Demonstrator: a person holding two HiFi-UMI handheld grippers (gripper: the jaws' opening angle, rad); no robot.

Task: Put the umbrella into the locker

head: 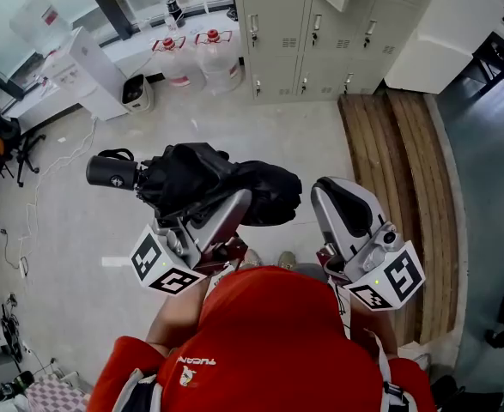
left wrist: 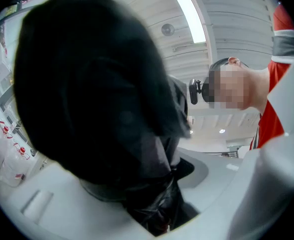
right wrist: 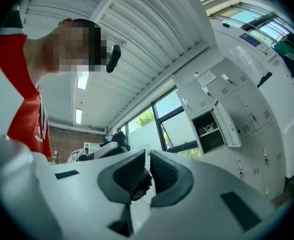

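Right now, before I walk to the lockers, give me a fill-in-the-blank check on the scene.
The left gripper grips the umbrella, whose colour is ___.
The right gripper is shut and holds ___.
In the right gripper view, one locker has its door standing ___.
Missing: black; nothing; open.

The umbrella (head: pixel 209 183) is matt, crinkled cloth — the lockers (head: pixel 320 33) smooth painted metal, slats (head: pixel 397 170) bare wood.

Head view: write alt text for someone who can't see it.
Seen from above, a person in red holds a folded black umbrella crosswise in the left gripper, while the right gripper beside it is shut and empty. Grey lockers stand ahead across a pale floor.
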